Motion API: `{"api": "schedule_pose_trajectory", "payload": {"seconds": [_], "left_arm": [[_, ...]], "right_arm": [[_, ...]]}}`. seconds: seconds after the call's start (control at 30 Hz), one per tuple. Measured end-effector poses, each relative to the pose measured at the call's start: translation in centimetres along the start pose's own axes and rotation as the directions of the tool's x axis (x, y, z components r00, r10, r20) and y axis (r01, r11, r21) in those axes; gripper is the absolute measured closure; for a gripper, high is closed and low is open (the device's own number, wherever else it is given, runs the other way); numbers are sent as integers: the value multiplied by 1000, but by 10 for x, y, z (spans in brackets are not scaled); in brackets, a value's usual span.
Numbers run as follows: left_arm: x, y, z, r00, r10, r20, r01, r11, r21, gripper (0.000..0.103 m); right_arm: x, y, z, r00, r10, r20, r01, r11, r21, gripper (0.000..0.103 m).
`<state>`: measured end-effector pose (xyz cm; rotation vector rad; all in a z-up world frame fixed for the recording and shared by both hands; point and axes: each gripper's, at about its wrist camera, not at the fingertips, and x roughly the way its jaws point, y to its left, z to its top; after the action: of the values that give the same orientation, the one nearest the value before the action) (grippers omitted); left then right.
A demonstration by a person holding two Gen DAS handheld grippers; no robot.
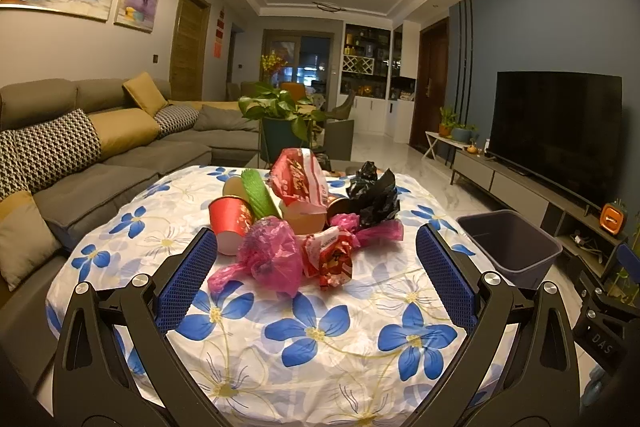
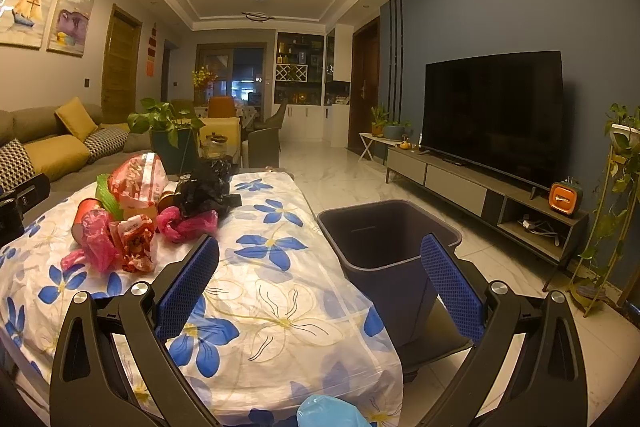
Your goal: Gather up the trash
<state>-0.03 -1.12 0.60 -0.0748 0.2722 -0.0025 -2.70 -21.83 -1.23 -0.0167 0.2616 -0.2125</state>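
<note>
A heap of trash lies mid-table on a blue-flowered cloth (image 1: pixel 320 331): a crumpled pink bag (image 1: pixel 272 259), a red snack wrapper (image 1: pixel 330 259), a red paper cup (image 1: pixel 230 223) on its side, a green roll (image 1: pixel 258 197), a red-and-white bag (image 1: pixel 300 181) and a black bag (image 1: pixel 374 193). My left gripper (image 1: pixel 316 247) is open, its blue pads flanking the pink bag and wrapper, nothing held. My right gripper (image 2: pixel 320 255) is open over the table's right edge, facing the dark bin (image 2: pixel 384 239) on the floor. The heap (image 2: pixel 132 223) lies left of it.
A grey sofa (image 1: pixel 100 155) runs along the left. A potted plant (image 1: pixel 280 111) stands beyond the table. A TV (image 2: pixel 492 115) on a low cabinet lines the right wall, with bare marble floor (image 2: pixel 340 175) between. A plant stand (image 2: pixel 612 195) is at far right.
</note>
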Motion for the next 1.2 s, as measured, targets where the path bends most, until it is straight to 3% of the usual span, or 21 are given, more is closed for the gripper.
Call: {"api": "schedule_pose_trajectory", "payload": {"seconds": [1.2], "left_arm": [[4,-3,-3,1000,-1,-3,1,1000,1,5]], "right_arm": [[1,-4,-2,1000,-5,1,5,1000,7,6]]}}
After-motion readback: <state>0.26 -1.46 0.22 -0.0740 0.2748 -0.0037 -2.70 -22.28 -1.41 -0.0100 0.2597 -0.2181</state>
